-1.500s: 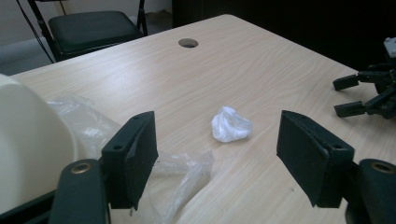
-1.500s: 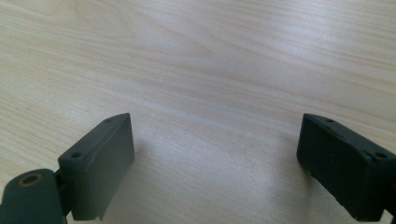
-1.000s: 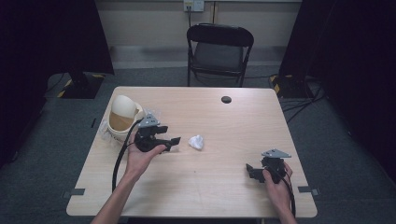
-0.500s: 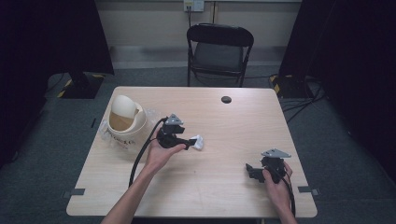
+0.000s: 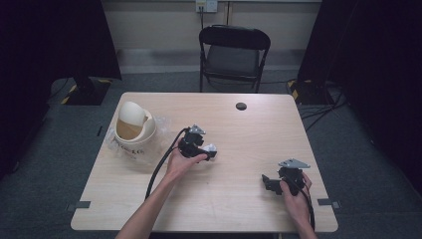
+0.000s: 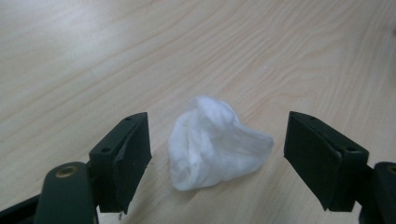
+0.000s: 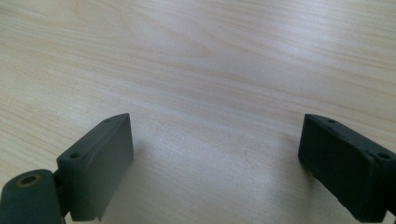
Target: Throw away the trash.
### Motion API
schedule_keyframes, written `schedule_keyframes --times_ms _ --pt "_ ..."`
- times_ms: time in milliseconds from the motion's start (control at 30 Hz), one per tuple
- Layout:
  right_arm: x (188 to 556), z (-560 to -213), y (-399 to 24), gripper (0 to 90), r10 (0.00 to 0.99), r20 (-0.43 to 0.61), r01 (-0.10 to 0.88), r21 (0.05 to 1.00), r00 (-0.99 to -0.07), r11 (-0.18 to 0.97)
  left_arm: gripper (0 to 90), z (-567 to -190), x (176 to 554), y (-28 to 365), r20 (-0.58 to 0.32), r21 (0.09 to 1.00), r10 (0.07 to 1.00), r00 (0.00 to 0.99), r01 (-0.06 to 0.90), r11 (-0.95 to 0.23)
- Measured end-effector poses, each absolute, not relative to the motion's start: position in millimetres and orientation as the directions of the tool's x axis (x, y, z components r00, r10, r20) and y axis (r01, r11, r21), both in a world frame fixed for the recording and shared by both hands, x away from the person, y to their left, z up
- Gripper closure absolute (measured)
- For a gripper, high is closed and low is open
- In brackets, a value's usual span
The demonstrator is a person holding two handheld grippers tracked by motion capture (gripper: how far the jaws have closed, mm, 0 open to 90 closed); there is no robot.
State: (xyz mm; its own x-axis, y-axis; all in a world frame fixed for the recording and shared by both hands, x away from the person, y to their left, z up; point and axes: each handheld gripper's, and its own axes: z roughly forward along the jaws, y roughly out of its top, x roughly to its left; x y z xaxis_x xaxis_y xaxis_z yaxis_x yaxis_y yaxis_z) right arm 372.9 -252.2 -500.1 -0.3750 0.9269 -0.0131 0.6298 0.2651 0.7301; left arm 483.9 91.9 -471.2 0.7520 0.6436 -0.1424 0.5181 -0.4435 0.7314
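A: State the item and its condition.

B: One crumpled white tissue wad (image 6: 215,144), irregular in outline, with soft folds and a slightly translucent edge on one side.

A: Pose and location?

B: It lies flat on the desk (image 5: 239,199), near the middle, somewhat toward the left edge. It sits between the spread jaws of the left hand-held gripper (image 5: 211,151), touching neither jaw.

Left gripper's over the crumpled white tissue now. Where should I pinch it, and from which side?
Pinch the crumpled white tissue across its bulky middle, straight down from above. It lies loose on the table, and the left gripper probably need only drop and close, its open jaws already on either side.
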Motion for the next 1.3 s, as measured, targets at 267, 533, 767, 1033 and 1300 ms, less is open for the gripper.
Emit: schedule_keyframes --times_ms 267,533,767,1033,1300 --pt "373 -500 -252 9.5 0.927 -0.012 0.631 0.729 -0.375 0.265 23.0 -481 484 77 -0.089 0.692 0.677 0.73 0.534 -0.485" --pt "373 -500 -252 9.5 0.927 -0.012 0.631 0.729 -0.375 0.265 34.7 -487 481 71 -0.036 0.671 0.656 0.754 0.505 -0.543" --pt "373 -500 -252 9.5 0.927 -0.012 0.631 0.729 -0.375 0.265 56.5 -483 479 72 -0.025 0.684 0.642 0.766 0.482 -0.548" --pt "373 -500 -252 9.5 0.927 -0.012 0.631 0.729 -0.375 0.265 67.2 -479 471 76 -0.088 0.716 0.595 0.799 0.466 -0.52" --pt "373 -500 -252 9.6 0.927 -0.012 0.631 0.729 -0.375 0.265 68.7 -470 465 81 -0.106 0.747 0.582 0.806 0.451 -0.489"
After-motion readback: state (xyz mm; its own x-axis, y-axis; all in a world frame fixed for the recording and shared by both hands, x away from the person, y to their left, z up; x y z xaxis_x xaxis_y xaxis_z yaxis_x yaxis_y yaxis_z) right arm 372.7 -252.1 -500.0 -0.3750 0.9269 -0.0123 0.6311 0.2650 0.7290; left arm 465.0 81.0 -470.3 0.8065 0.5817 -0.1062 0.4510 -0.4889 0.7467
